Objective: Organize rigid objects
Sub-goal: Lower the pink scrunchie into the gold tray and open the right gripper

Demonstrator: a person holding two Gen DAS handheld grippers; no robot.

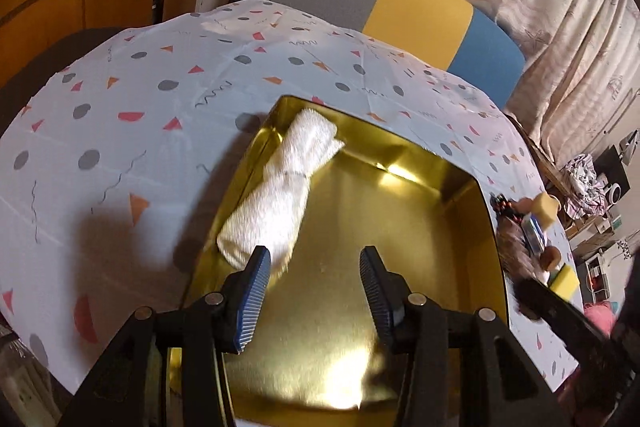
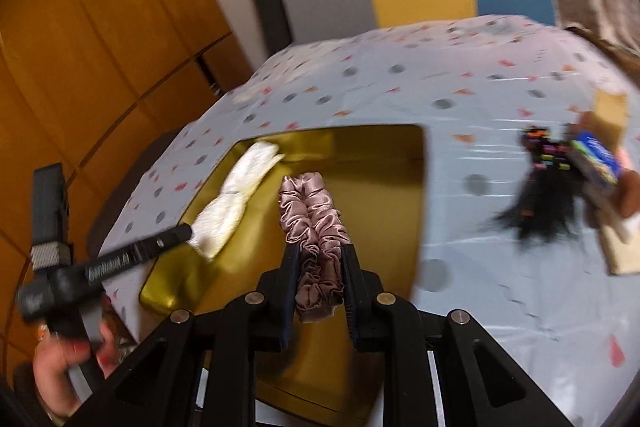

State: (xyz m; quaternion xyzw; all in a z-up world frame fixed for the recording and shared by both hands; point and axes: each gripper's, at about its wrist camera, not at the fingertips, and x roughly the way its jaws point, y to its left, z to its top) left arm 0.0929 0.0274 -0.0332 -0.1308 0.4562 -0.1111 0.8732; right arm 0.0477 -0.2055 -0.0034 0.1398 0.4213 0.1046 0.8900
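table: patterned cloth (image 1: pixel 160 115) | gold tin (image 1: pixel 460 195), lidless, mid-table, holds rolled white towel (image 1: pixel 280 187) along its left wall | loose clutter (image 2: pixel 580 179) on the cloth to the tin's right | left gripper (image 1: pixel 316 263) over tin, jaws parted, empty | right gripper (image 2: pixel 320 259) clamped on pink scrunchie (image 2: pixel 312 219) above tin

Right wrist view motion-blurred; clutter pile (image 2: pixel 576 183) indistinct; gold tin (image 2: pixel 240 227) near edge behind tool.
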